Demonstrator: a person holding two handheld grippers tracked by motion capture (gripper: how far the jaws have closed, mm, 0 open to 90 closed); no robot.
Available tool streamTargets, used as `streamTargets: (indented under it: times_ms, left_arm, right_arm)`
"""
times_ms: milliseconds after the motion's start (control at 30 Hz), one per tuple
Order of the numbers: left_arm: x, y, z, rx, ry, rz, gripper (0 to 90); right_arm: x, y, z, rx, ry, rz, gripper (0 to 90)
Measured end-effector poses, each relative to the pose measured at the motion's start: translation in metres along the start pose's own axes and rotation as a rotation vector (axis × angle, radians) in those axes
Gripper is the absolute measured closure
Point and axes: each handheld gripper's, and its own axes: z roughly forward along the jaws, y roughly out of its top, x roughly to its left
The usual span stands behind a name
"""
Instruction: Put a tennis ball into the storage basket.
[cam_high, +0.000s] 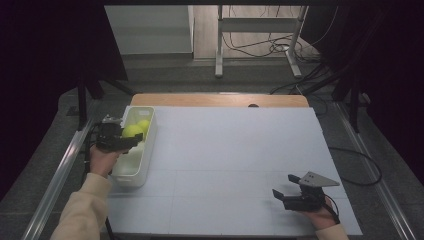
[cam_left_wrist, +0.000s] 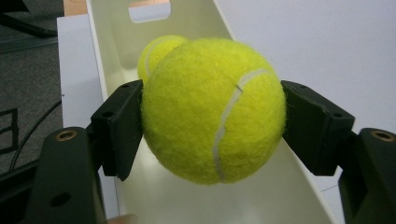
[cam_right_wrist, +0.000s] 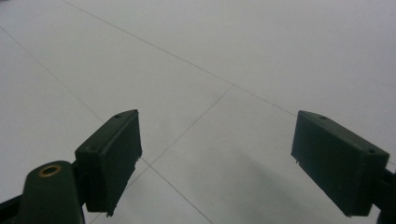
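Clearly, the tennis ball (cam_left_wrist: 214, 110) sits clamped between the 2 black jaws of the left gripper (cam_left_wrist: 212, 121), 1 pad pressing at its 9 o'clock side and the other at its 3 o'clock side, its white seam curving down the front. It hangs over the white bin (cam_left_wrist: 261, 196), not touching the floor of it. A second tennis ball (cam_left_wrist: 156, 53) lies inside the bin just behind the held one, at about 11 o'clock from it. In the high view the bin (cam_high: 134, 172) stands at the table's (cam_high: 235, 150) 9 o'clock edge. The right gripper (cam_high: 291, 187) rests well apart, near the table's 5 o'clock corner, its jaws spread wide with nothing between them above the bare white surface.
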Motion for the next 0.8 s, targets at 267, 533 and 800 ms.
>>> streamTargets:
  times_ms: [267,533,800]
  left_arm:
    - [0.000,0.000,-0.001,0.000,0.002,0.001,26.9]
    - [0.000,0.001,-0.003,-0.026,0.011,0.008,20.1]
    - [-0.006,0.005,-0.012,-0.073,-0.016,0.025,11.1]
  right_arm:
    - [0.000,0.000,0.000,0.000,-0.001,0.001,16.7]
    - [0.000,0.000,0.000,0.000,-0.001,0.000,16.7]
    - [0.000,0.000,0.000,-0.001,-0.001,-0.001,16.7]
